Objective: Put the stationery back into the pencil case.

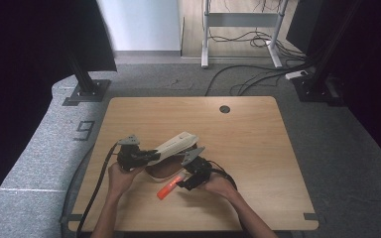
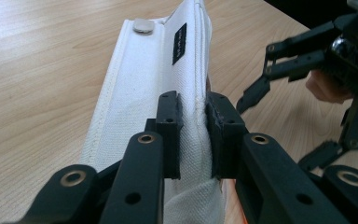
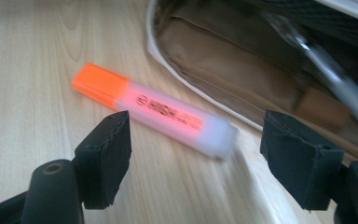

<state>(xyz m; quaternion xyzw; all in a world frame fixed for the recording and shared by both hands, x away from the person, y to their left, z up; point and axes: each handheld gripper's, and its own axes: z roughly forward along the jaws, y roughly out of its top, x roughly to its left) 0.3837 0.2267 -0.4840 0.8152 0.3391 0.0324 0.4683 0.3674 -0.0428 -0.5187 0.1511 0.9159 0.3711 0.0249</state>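
Note:
A white fabric pencil case (image 1: 176, 145) with a brown inside lies open at the middle of the table. Its lid (image 2: 158, 79) is raised, and my left gripper (image 2: 193, 135) is shut on the lid's edge. An orange highlighter (image 1: 170, 186) (image 3: 156, 111) lies flat on the wood just in front of the case. My right gripper (image 1: 184, 183) (image 3: 196, 156) hovers over the highlighter's near end, open, with its pads clear of the pen. The case's brown interior (image 3: 242, 60) and a metal zip pull (image 3: 317, 56) sit beyond the pen.
The wooden table (image 1: 258, 148) has a round cable hole (image 1: 224, 109) at the back. Black stands and loose cables are on the grey floor behind the table. Both forearms come in from the front edge.

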